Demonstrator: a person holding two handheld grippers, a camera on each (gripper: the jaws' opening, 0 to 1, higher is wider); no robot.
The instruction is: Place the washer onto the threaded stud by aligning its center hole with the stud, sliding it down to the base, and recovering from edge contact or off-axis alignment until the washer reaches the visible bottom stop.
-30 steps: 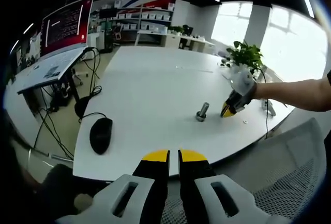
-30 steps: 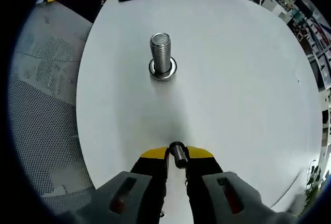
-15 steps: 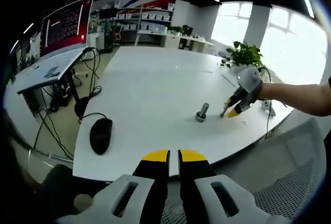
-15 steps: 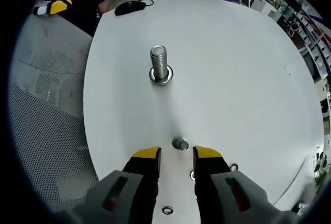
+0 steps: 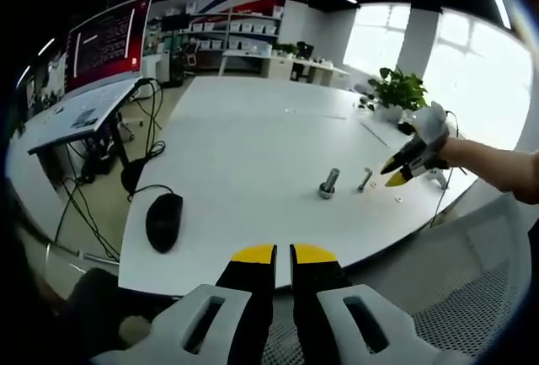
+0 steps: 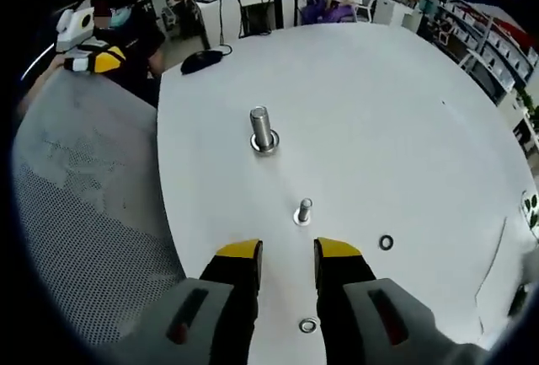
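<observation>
The large threaded stud [image 6: 263,129] stands upright on the white table [image 6: 404,112] with a metal ring around its base. A small bolt [image 6: 303,212] stands alone on the table just ahead of my right gripper [image 6: 286,251], which is open and holds nothing. One loose washer [image 6: 386,242] lies to the right of the jaws and another washer [image 6: 308,325] lies between the gripper's arms. In the left gripper view the stud [image 5: 328,183] and the small bolt [image 5: 364,180] stand mid-table, with the right gripper [image 5: 394,173] raised beside them. My left gripper [image 5: 284,254] is shut and empty, off the table's near edge.
A black mouse [image 5: 164,219] with its cable lies near the table's left edge. A potted plant [image 5: 397,91] stands at the far right. A grey mesh chair [image 6: 76,213] sits against the table edge. A second desk with a monitor [image 5: 105,40] stands further left.
My right gripper has opened, let go of the small bolt and drawn back and up from the table; the bolt now stands on its own. The left gripper has not moved.
</observation>
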